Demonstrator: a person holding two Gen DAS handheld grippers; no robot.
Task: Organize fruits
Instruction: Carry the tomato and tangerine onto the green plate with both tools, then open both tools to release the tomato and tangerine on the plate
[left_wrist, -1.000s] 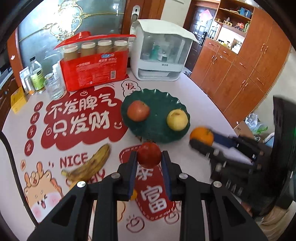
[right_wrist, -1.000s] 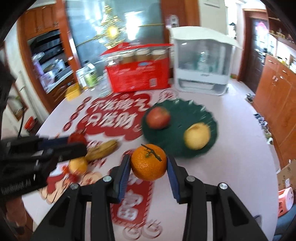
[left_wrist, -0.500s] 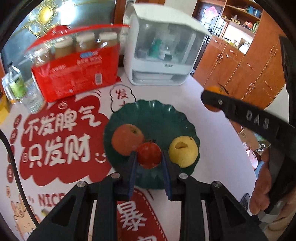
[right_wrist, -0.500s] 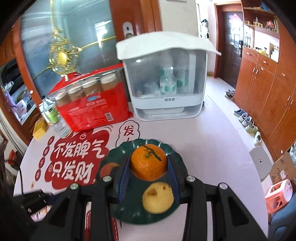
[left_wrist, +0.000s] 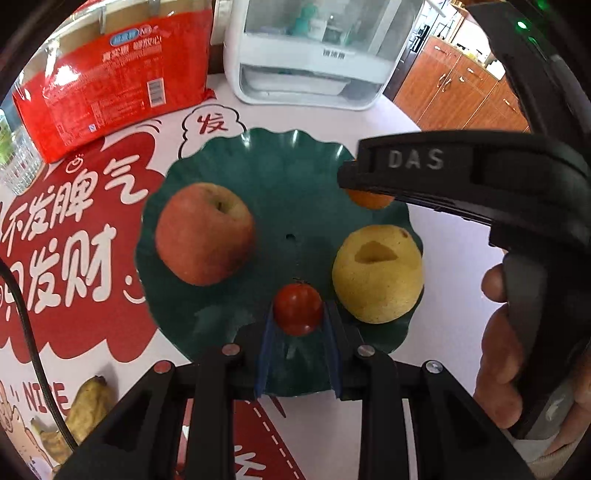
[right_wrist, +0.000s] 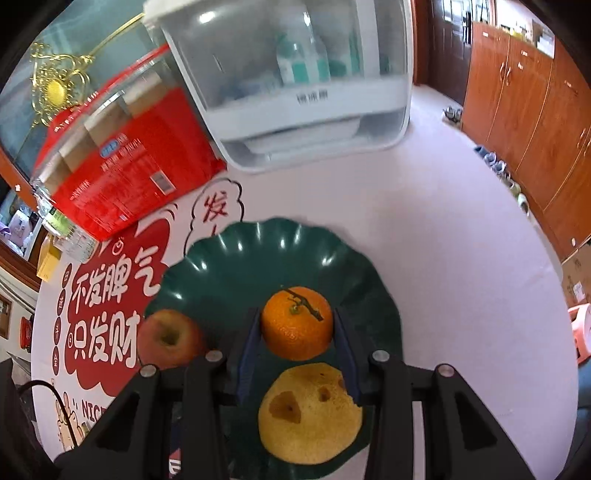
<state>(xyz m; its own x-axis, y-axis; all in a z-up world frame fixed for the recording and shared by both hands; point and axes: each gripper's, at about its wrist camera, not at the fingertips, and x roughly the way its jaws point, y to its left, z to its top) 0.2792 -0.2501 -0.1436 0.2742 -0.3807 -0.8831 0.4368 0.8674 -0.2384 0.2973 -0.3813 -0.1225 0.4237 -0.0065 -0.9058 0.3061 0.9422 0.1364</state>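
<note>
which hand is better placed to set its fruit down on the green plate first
Left, probably. The left gripper holds the small red fruit low over a bare patch of the green plate, between the apple and the yellow fruit. The right gripper, holding the orange, is right above the yellow fruit.

Your table (right_wrist: 443, 229) wears a pale cloth printed with red Chinese characters. On it you have a green scalloped plate (left_wrist: 280, 162), a red pack of jars (left_wrist: 110, 81) behind it, a white cabinet with a clear front (left_wrist: 310, 70) beside that, a glass (left_wrist: 16, 162) at the left edge, and a spotted banana (left_wrist: 88, 406) nearest you.
</note>
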